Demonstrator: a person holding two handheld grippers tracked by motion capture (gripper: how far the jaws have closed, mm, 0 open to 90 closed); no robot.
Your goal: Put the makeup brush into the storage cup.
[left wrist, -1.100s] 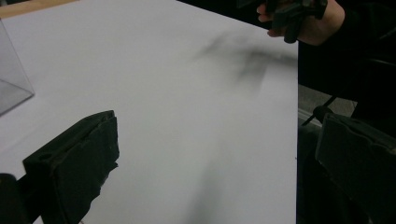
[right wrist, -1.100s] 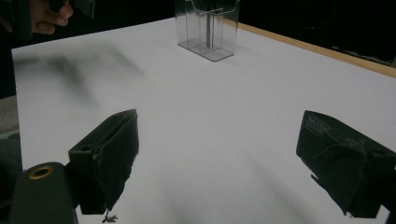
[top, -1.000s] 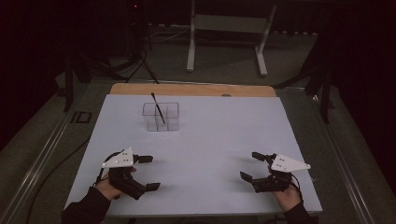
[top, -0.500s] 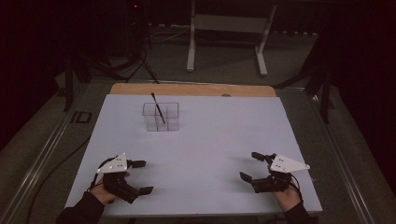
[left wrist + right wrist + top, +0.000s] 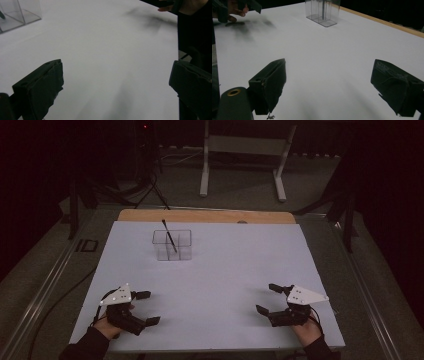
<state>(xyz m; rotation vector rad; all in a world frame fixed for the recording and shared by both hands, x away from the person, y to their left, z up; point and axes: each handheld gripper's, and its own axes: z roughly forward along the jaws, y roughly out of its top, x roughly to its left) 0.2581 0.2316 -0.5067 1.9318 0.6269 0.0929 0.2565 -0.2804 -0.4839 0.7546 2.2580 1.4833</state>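
A clear plastic box [image 5: 172,245] with compartments stands on the white table [image 5: 225,265] toward the back left, and a black pen [image 5: 169,235] leans in it. The box also appears in the right gripper view [image 5: 322,12] and at the corner of the left gripper view [image 5: 17,13]. My left gripper [image 5: 146,307] rests near the front left corner, jaws wide apart, nothing between them. My right gripper [image 5: 266,298] sits near the front right, open and empty as well.
A wooden strip [image 5: 205,216] runs along the table's far edge. Behind it a white metal stand [image 5: 245,160] and dark tripod legs [image 5: 150,190] are on the floor. A cable [image 5: 55,300] trails off the left side.
The left hand and its gripper have drawn back toward the front left corner of the table. The right gripper has barely moved.
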